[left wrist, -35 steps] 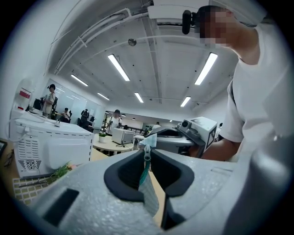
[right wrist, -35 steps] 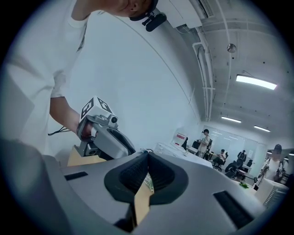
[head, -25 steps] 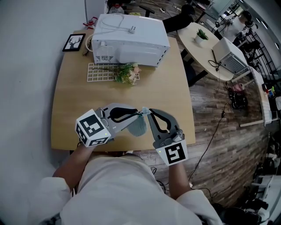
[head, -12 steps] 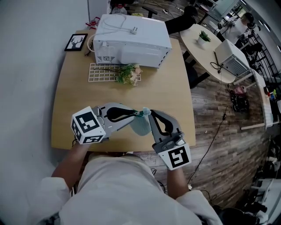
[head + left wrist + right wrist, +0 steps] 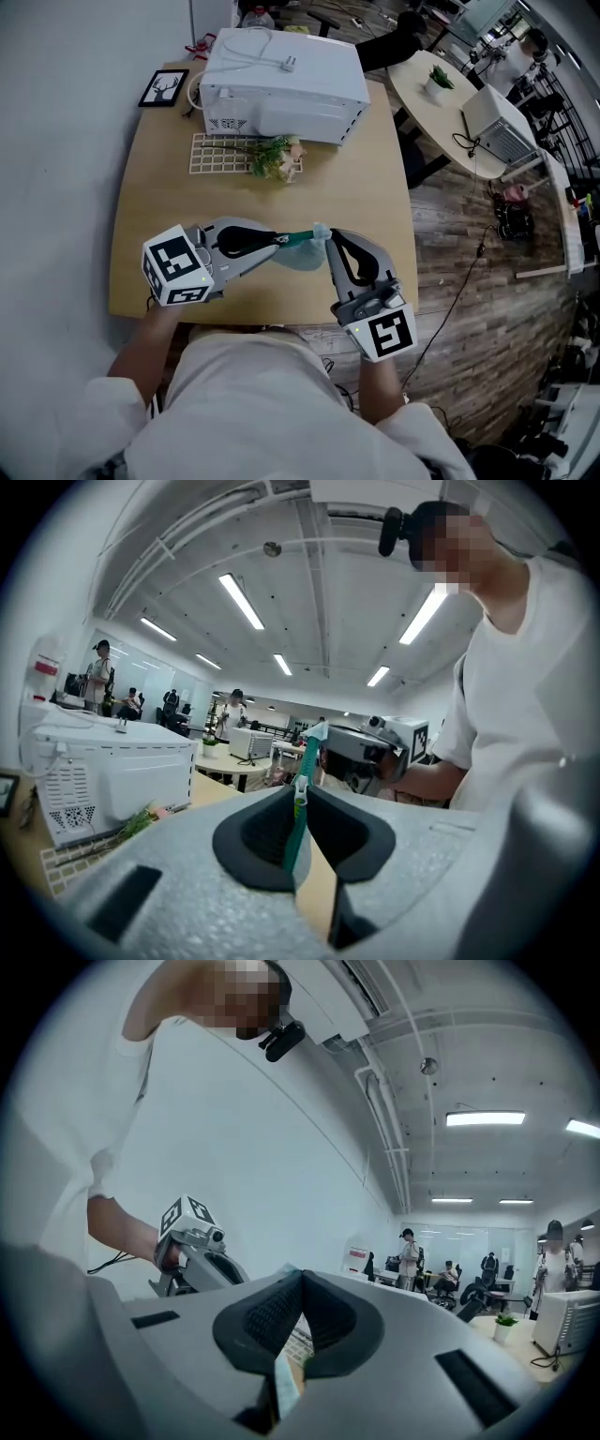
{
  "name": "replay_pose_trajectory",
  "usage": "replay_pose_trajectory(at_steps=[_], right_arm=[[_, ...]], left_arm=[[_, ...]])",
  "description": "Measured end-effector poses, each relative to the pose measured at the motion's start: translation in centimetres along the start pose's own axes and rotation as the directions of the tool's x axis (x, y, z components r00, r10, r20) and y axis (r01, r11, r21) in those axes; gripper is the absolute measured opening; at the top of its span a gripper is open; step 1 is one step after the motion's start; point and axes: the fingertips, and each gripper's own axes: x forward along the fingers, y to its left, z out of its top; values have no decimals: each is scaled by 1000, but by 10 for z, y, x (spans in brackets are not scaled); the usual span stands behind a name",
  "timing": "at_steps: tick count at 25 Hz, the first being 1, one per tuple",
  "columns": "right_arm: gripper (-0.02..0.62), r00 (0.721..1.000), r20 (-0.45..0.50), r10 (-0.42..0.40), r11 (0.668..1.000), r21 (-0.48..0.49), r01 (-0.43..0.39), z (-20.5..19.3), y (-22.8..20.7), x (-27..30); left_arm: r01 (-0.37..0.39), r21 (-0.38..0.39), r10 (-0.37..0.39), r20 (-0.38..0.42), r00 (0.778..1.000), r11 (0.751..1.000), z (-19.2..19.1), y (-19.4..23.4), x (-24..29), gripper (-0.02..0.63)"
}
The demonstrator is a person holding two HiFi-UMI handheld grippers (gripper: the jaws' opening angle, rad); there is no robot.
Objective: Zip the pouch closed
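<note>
Your left hand-held gripper (image 5: 280, 240) is clenched on the teal zipper (image 5: 307, 757) of the pouch (image 5: 302, 256). It seems to grip at the slider pull (image 5: 301, 787), though the jaws cover most of it. Your right hand-held gripper (image 5: 325, 235) is pinched tight on the pouch's far corner, straight ahead of the left tips. The pouch hangs stretched between the two, above the surface (image 5: 155, 202). The risk now is slack or a crooked pull. If the thin fabric slides out of the right grip, the track buckles and the slider jams. If you pull off the zipper's line, the tab may slip from the left jaws, or lining could catch in the teeth.
</note>
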Motion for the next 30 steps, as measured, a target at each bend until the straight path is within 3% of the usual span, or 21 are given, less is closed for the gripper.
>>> replay_pose_trajectory(at_steps=[13,18,21,23,26,28,30], right_arm=[[-1,999,-3,-37,999,26,37,-7,-10,5],[-2,989,65,-135,987,101,129,11,-46,-8],[-2,999,-36,-27,1000,-16,26,-7,-27,4],[0,992,-120,46,998,-30,-50,-31,-8,12],[11,968,-221,120,992,51,-111,-68,18,19],[122,953,-250,172,980,139,-140,-83,36,24],[172,950,-229,212,953,263,-149,-87,53,30]], left_arm=[[-59,24,60,-27,998,998,-9,15,-8,49],[-107,24,109,-80,991,994,-25,23,-23,42],[-129,7,129,-49,990,992,-28,26,-29,37],[-137,-9,137,-31,990,991,-28,31,-31,14],[-133,-45,132,-27,991,990,-39,35,-29,12],[-149,-66,148,-33,988,987,-49,39,-31,12],[-177,-74,175,-37,984,981,-55,44,-34,12]])
